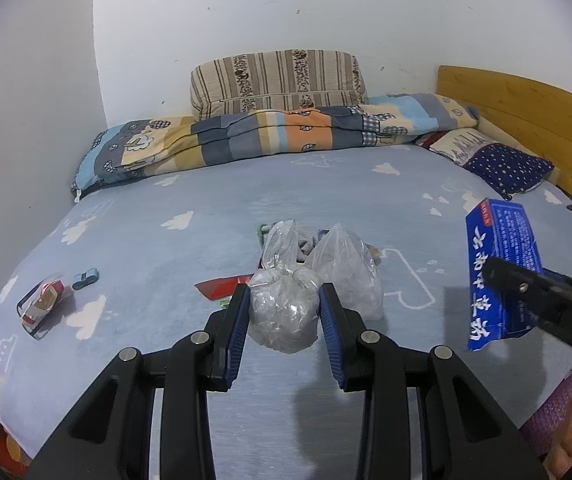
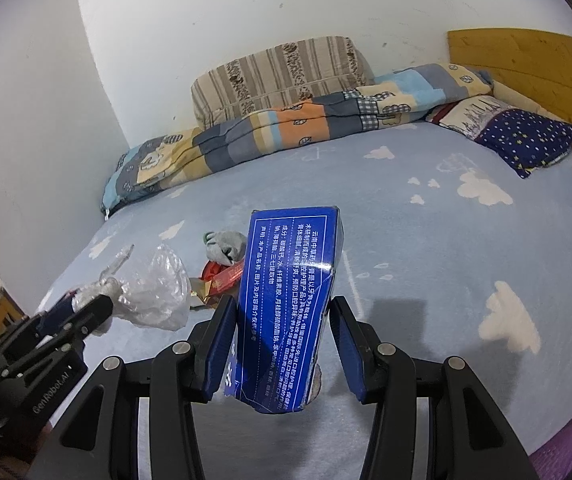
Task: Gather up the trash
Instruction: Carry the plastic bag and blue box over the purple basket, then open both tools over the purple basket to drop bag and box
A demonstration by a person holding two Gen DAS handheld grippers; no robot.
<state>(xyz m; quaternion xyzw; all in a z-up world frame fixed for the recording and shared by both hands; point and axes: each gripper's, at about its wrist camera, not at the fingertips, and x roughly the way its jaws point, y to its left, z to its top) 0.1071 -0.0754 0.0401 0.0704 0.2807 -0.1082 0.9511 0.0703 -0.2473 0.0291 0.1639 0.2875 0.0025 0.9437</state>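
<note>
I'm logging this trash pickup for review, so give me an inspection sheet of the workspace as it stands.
Surface: bed sheet, light blue with white clouds, serving as the work surface.
Job's things: clear plastic bag in the left gripper; blue carton in the right gripper.
Clutter: red wrapper, crushed red-and-white pack, small blue item, grey sock lie on the sheet.
Grippers: both closed on their items, raised over the bed.
Cables: nothing seen.
Surroundings: white wall, striped cushion, folded quilt, starred pillow, wooden headboard.
</note>
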